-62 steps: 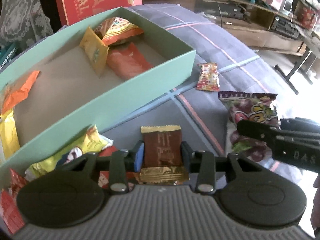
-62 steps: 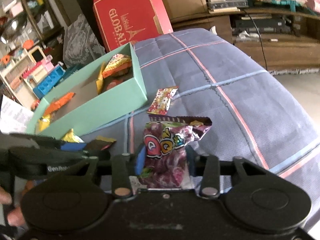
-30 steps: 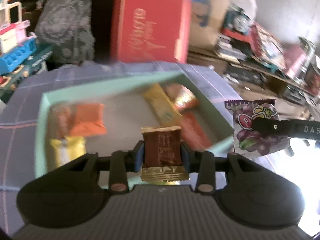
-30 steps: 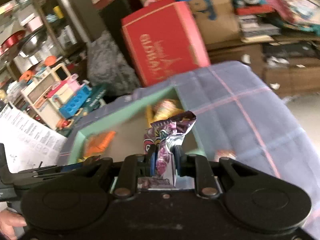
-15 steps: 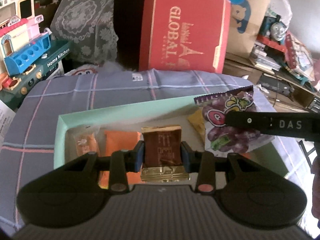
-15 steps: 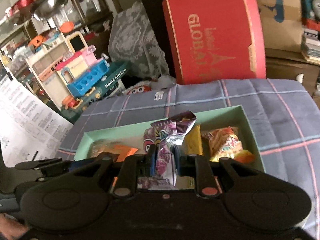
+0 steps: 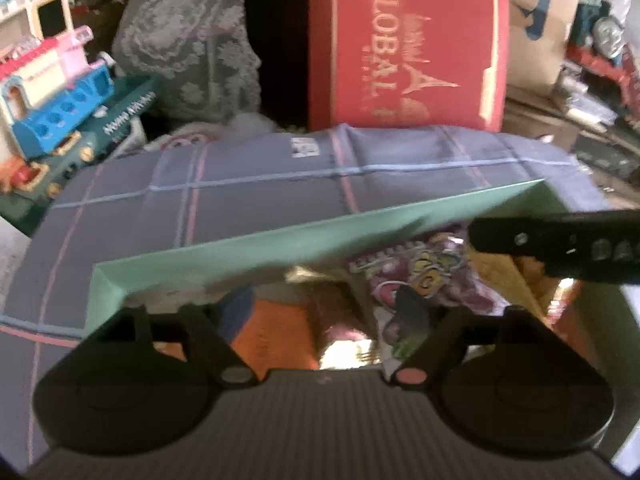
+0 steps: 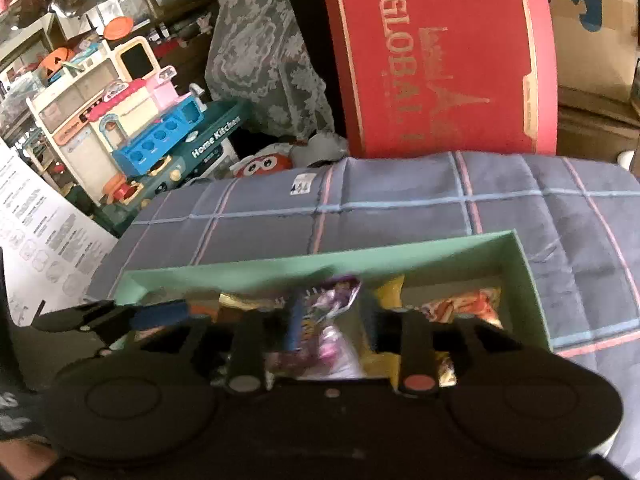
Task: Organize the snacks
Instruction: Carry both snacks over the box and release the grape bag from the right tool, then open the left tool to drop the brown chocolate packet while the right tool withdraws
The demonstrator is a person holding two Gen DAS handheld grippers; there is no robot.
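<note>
Two grippers, left (image 7: 324,312) and right (image 8: 332,326), open their fingers over the green box (image 8: 536,308); letting chocolate wafer (image 7: 340,320) and grape-candy bag (image 8: 332,320) at twelve o'clock fall free before withdrawing seems wise.

A red box (image 8: 440,60) with gold lettering stands at upper centre behind a blue-grey plaid cloth (image 8: 400,208). Left of it hangs grey lace fabric (image 8: 264,64). A toy kitchen (image 8: 132,120) fills the upper left; a cardboard carton (image 8: 592,20) the upper right.
</note>
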